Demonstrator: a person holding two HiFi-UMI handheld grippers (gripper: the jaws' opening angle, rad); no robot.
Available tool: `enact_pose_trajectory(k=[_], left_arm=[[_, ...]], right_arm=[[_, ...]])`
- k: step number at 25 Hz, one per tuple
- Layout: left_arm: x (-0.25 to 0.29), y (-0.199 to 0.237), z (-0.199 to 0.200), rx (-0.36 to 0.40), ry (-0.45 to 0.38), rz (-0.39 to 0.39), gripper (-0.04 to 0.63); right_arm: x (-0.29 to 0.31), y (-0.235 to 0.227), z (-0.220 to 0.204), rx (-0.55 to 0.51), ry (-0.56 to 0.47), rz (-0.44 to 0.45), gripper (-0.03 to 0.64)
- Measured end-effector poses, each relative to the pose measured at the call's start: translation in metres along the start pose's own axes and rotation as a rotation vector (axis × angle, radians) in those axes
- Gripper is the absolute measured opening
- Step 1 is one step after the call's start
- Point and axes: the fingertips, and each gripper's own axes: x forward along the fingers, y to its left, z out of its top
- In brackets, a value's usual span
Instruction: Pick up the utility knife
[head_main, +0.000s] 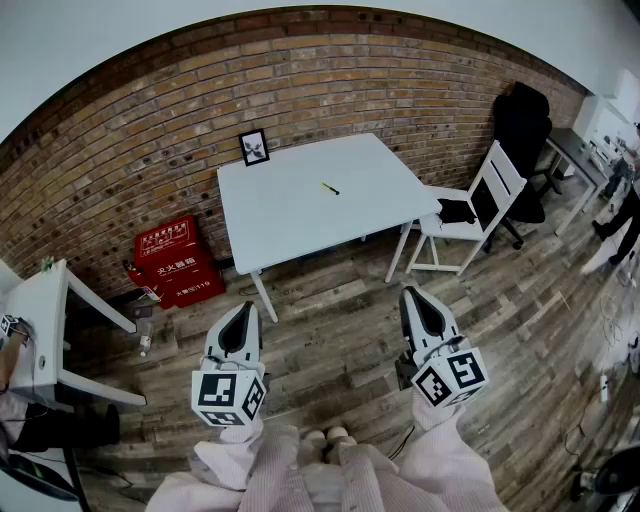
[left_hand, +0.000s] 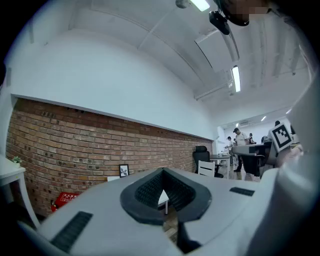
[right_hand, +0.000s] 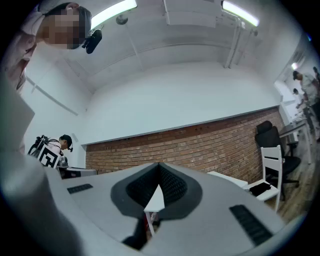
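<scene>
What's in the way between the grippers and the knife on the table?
Nothing visible. Only wooden floor lies between the left gripper, the right gripper and the white table; the utility knife lies openly on top.

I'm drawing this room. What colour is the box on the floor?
The box is red with white writing, clearest in the head view.

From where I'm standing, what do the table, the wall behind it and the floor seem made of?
Table: smooth matte white top and legs, probably painted wood or laminate. Wall: bare red brick, mortar joints showing. Floor: planks with mixed grey-brown grain; real wood or vinyl, unclear.
</scene>
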Motion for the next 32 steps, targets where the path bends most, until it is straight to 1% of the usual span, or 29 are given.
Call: enact_pose_trajectory(k=[5,10,13,20,25,29,32], left_arm=[[-0.002,-0.008,-0.005,-0.012,0.006,-0.001,-0.006],[-0.002,-0.017,-0.009,-0.021,0.017,0.004,-0.006],[-0.004,-0.022,-0.013,-0.026,0.019,0.004,-0.006],[-0.007,-0.027,-0.025,-0.048,0.033,0.022,-0.006],[-0.006,-0.029,-0.032,-0.059,0.042,0.032,-0.006],[0.001,-0.03,-0.034,-0.061,0.049,0.031,-0.006],[0.009,-0.025,-0.035,-0.064,0.053,0.034,-0.006]], right_arm=[[-0.007,-0.002,-0.003,0.008,0.007,0.0,0.003],[-0.011,-0.006,0.0,0.085,-0.028,0.028,0.003],[-0.012,-0.009,-0.003,0.086,-0.021,0.025,0.003],[-0.013,-0.011,-0.019,0.075,0.031,0.029,0.005],[-0.013,-0.014,-0.027,0.043,0.061,0.043,0.006],[-0.002,-0.018,-0.032,0.056,0.073,0.051,0.035],[0.007,-0.023,-0.037,0.064,0.082,0.052,0.072]])
